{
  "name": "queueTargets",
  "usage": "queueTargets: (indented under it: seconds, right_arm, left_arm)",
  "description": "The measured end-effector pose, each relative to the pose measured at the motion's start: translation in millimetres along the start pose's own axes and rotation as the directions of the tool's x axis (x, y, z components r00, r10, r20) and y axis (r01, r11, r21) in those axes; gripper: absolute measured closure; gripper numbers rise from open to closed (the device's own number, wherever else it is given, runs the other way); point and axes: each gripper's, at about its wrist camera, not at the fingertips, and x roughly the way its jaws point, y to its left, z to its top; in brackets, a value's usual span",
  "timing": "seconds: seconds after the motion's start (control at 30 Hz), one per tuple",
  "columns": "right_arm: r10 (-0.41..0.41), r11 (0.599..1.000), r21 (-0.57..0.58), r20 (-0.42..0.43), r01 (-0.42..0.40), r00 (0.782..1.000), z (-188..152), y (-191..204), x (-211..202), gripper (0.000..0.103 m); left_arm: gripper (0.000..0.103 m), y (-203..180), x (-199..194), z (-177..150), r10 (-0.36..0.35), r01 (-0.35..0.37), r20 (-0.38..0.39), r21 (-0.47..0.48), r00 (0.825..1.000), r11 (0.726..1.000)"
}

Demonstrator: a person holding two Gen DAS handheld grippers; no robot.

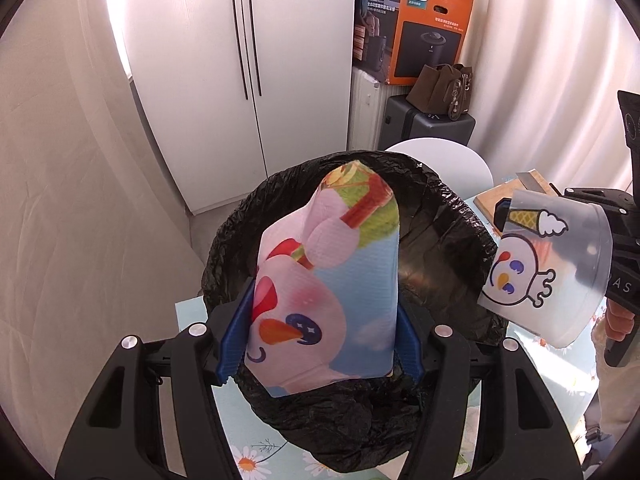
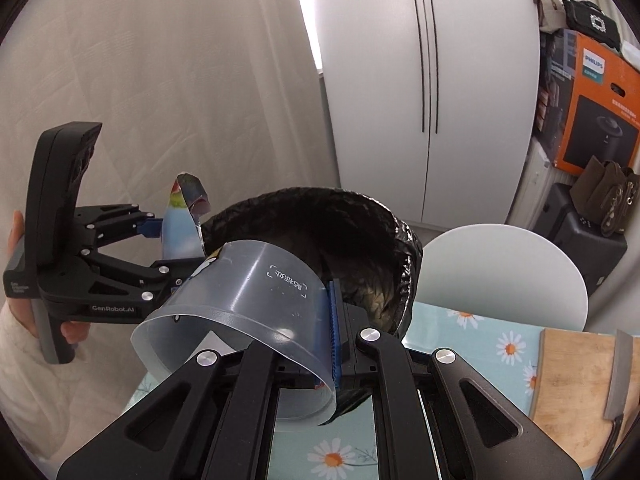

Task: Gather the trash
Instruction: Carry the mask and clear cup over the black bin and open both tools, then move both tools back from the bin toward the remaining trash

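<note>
Left tool (image 1: 320, 344) clamps a cartoon-printed paper bag (image 1: 324, 280); right tool (image 2: 332, 344) pinches a translucent plastic cup (image 2: 248, 312)

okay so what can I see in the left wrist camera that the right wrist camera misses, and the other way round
Only the left wrist view shows the cartoon print on the paper bag and the snowman drawing on the plastic cup.

Only the right wrist view shows the cleaver lying on the cutting board and the hand holding the left gripper.

Both show the bin with its black liner, the bag clamped in the left gripper, the cup wall pinched by the right gripper, the white cabinet and the orange box.
</note>
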Motion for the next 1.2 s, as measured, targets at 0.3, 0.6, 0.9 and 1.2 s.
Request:
queueTargets:
  seconds: [0.3,0.6,0.9,1.2]
  right_arm:
    - [-0.118,0.992,-0.034,0.012,0.118,0.993,3,-1,28,0.041]
    - [-0.125,0.991,-0.055,0.007,0.125,0.992,-3,7,19,0.041]
    - [-0.149,0.988,-0.043,0.021,0.15,0.989,-16,13,-11,0.028]
    - [-0.135,0.991,-0.022,0.041,0.136,0.99,-35,22,-46,0.019]
  left_arm:
    - [0.007,13,-7,-3,0.054,-0.054,0.056,-0.003,0.997,0.999]
    - [0.006,17,-16,-10,0.068,-0.067,0.061,-0.006,0.996,0.998]
    - [0.006,15,-38,-30,0.049,-0.046,0.054,-0.051,0.997,0.998]
    - [0.006,4,-63,-56,0.096,-0.094,0.034,-0.058,0.995,0.994]
